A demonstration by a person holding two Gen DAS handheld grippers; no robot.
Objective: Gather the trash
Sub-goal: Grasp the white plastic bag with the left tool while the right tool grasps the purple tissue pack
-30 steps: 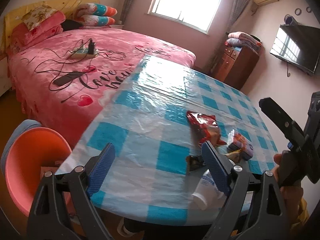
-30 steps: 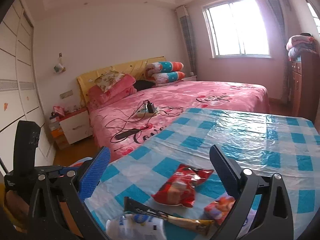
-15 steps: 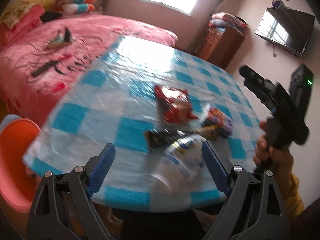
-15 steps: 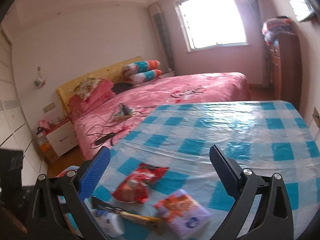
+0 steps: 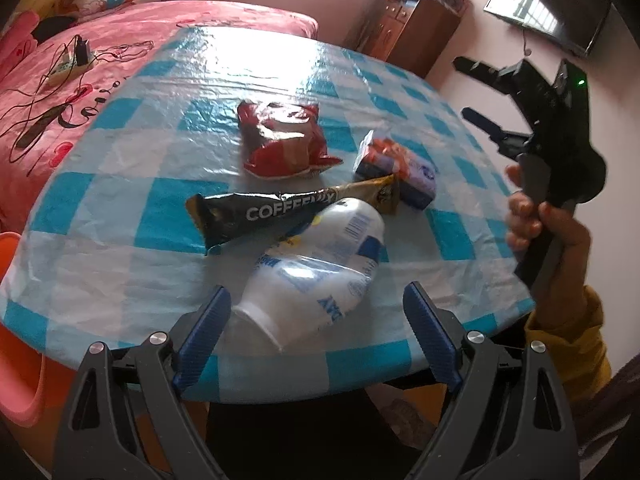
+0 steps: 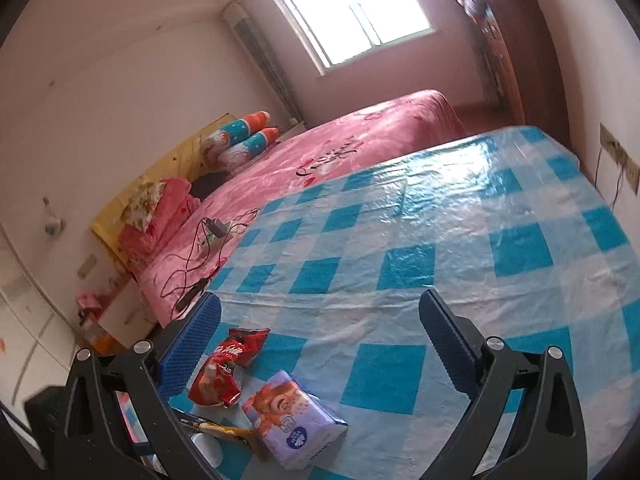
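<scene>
On a checked table (image 5: 120, 248) beside a bed (image 5: 120, 48), a cup (image 5: 316, 268) lies tipped near the edge between the spread left gripper (image 5: 316, 332); if nudged, it could be rolled off, while the right gripper (image 6: 320, 344) is held spread above.

Near the tabletop (image 5: 120, 216) edge: toppled white cup (image 5: 316, 276), black coffee sachet (image 5: 280, 212) touching it, red bag (image 5: 284, 140), purple pack (image 5: 396, 168) behind.

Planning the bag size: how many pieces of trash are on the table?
4: white bottle at the near edge, coffee sachet leaning on it, red snack bag behind, purple packet to the right.
</scene>
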